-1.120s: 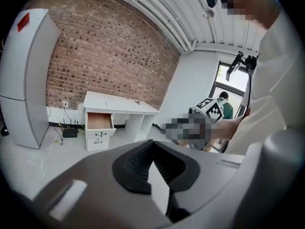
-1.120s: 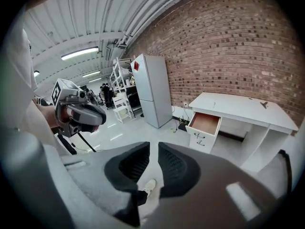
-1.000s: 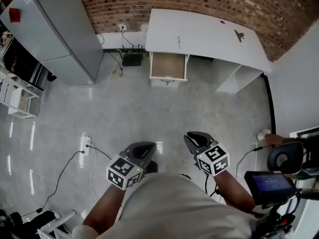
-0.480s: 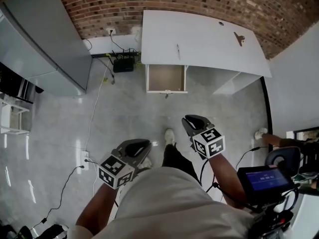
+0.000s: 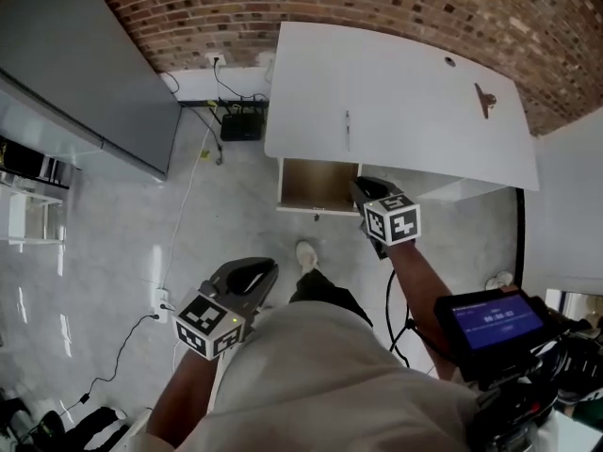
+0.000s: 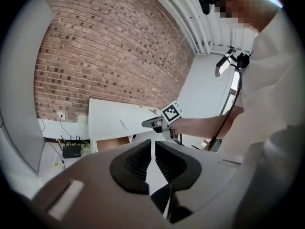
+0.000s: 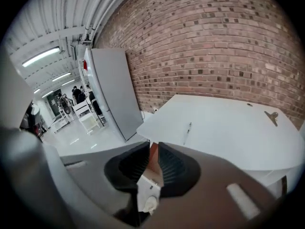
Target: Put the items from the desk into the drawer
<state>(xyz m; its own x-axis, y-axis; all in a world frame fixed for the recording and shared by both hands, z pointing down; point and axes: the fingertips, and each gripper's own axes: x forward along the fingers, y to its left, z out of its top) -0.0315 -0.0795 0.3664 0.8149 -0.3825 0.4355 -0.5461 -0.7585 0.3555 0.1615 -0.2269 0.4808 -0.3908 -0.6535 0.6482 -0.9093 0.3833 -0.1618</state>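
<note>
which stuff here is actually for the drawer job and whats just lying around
For the job:
- pen
- binder clip
- open drawer
- white desk

Just around:
- grey fridge
- black router
- floor power strip
- screen

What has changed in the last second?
The person stepped closer to the desk. The right gripper reached forward and now shows at the right edge of the open drawer; the left gripper stayed low at the side. Unchanged: both sets of fingers closed and empty, pen and clip lying on the desk.
</note>
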